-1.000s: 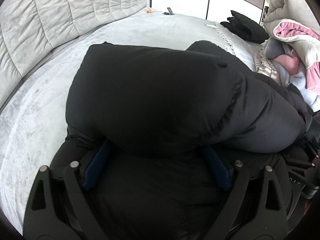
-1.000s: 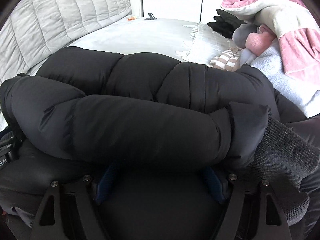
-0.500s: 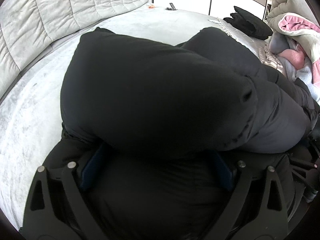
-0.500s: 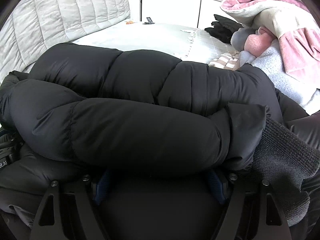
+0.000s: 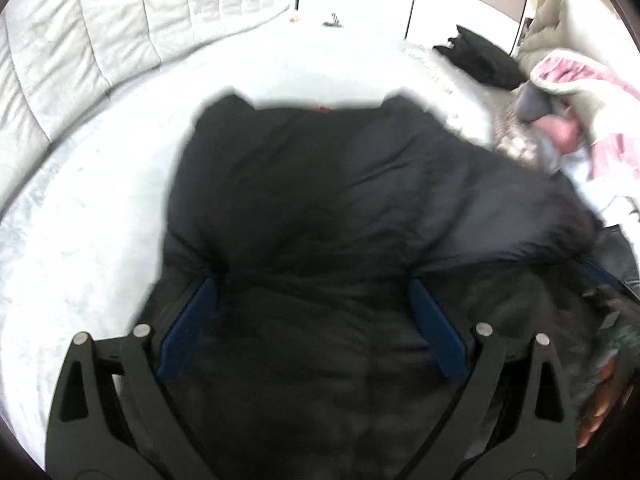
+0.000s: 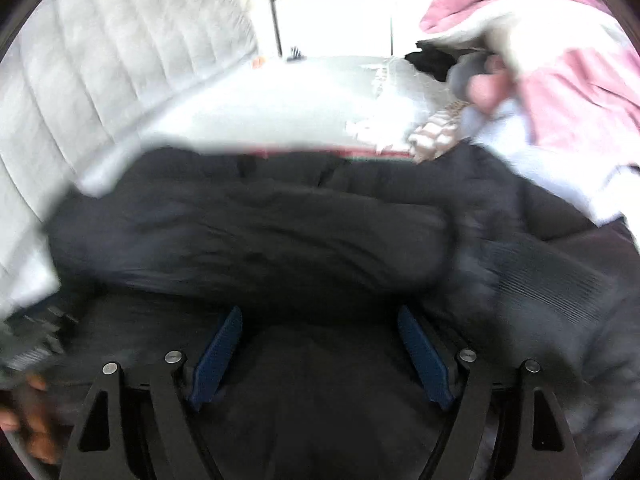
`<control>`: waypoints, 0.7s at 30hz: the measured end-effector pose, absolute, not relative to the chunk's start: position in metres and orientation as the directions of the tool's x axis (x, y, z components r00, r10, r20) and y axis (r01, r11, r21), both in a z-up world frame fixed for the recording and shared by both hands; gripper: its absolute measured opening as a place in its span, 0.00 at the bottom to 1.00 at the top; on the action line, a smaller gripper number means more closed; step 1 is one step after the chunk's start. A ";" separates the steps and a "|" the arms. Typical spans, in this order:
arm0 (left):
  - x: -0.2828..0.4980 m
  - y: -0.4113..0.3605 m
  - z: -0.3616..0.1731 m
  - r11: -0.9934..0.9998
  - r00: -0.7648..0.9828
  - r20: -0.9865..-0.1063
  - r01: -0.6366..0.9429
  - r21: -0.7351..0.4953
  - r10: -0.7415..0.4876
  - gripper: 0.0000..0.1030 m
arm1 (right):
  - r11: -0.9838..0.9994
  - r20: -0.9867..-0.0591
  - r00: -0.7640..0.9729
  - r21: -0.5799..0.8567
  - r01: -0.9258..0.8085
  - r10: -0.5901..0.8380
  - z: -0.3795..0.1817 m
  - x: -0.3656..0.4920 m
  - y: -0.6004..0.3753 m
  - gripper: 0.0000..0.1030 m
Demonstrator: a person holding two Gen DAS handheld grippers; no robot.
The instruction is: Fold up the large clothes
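Both claws, my left claw (image 5: 312, 320) and right claw (image 6: 320, 352), spread wide around the black puffer jacket (image 5: 340, 200) at frame centre on the bed (image 5: 80, 220); it looks bundled, with final tidying left.

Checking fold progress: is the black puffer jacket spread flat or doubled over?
Doubled over: the black puffer jacket has a thick upper layer over a lower one, where the left gripper sits. Blur hides neatness.
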State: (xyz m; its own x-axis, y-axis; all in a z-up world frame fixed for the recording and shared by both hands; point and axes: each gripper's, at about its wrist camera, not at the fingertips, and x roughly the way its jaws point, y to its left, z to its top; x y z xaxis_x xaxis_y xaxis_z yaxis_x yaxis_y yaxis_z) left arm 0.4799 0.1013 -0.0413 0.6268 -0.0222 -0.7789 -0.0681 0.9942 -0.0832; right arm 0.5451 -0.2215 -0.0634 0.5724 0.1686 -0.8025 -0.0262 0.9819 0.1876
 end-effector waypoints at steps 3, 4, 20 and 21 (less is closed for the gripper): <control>0.454 0.108 -0.006 0.997 0.664 -0.747 -0.041 -0.070 -0.025 0.95 | 0.965 -0.780 0.577 0.258 -0.055 0.242 -0.018 0.488 -0.258 0.80; 0.442 0.111 0.005 0.998 0.677 -0.736 -0.030 -0.062 -0.026 0.95 | 0.965 -0.782 0.574 0.255 -0.062 0.243 -0.011 0.470 -0.268 0.80; 0.255 0.245 -0.024 0.976 0.572 -0.817 -0.131 -0.176 -0.070 0.95 | 0.842 -0.796 0.463 0.512 0.171 0.390 -0.061 0.235 -0.472 0.83; 0.245 0.251 -0.029 0.972 0.562 -0.823 -0.141 -0.187 -0.077 0.95 | 0.821 -0.791 0.445 0.540 0.183 0.421 -0.067 0.225 -0.476 0.83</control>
State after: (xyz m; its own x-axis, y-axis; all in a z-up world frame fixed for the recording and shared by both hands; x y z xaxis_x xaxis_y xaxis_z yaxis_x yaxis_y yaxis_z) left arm 0.2452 0.2507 -0.0286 0.5623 -0.0769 -0.8233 -0.1413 0.9721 -0.1872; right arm 0.2245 -0.4765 -0.0672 0.4452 0.4206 -0.7905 0.1830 0.8215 0.5401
